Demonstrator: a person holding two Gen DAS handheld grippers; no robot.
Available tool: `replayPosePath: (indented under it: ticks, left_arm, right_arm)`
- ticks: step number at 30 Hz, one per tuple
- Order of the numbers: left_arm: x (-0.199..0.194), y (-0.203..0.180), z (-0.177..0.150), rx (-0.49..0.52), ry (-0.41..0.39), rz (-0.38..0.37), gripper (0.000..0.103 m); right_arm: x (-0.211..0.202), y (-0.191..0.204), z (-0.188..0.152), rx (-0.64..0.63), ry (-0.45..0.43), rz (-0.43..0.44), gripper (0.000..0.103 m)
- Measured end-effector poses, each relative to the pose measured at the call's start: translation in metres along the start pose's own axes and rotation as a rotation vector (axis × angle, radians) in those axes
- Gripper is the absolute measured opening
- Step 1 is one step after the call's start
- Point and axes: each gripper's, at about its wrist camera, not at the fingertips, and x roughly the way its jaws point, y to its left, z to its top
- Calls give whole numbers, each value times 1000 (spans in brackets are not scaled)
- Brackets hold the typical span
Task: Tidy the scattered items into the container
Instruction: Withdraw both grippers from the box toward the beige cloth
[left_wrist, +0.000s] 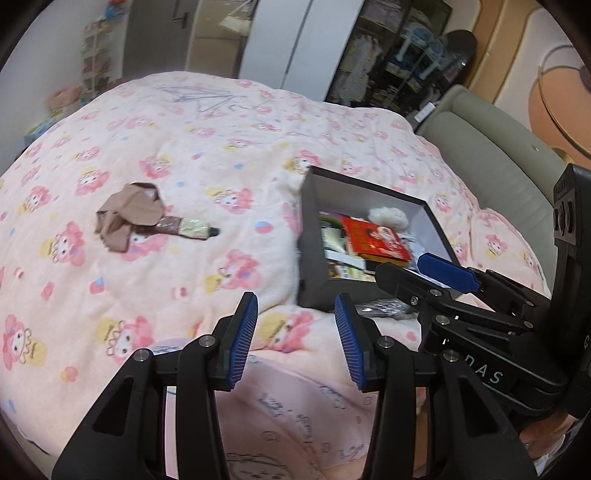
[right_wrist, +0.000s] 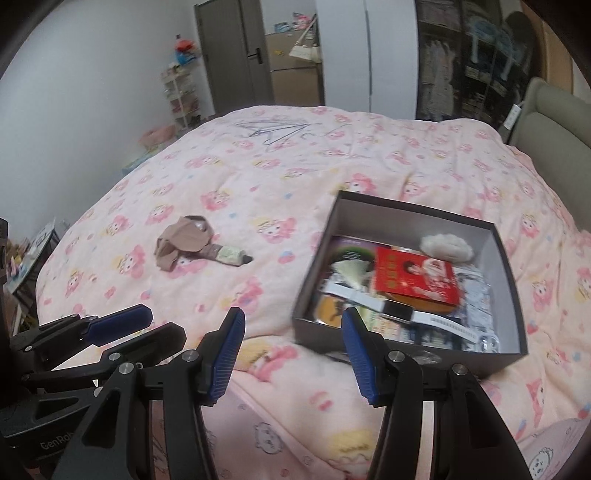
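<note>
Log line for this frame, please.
left gripper open, empty | right gripper open, empty | stockings, tube on bed | box part-filled

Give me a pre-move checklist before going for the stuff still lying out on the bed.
1. Left gripper open and empty: ok.
2. Right gripper open and empty: ok.
3. Beige cloth and the small tube beside it lie unobstructed on the quilt: ok.
4. Whether cloth and tube are tangled together: cannot tell.
5. Box open, with space left above the red packet and watch: ok.
6. Dark item by the box's near wall, what it is: cannot tell.
</note>
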Motion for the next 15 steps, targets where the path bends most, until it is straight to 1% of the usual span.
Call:
replayPosePath:
  ticks: [6,11,15]
  left_arm:
    - [9,37,-5,-82,2,24,44]
    - [16,74,-2,-150,11,78,44]
    - [28,110,6,-204,24,96,44]
  right_arm:
    - [28,25,5,-43,49,19,51]
    - [65,48,15,-61,117,86,51]
    - [97,72,28,-77,157,128,51]
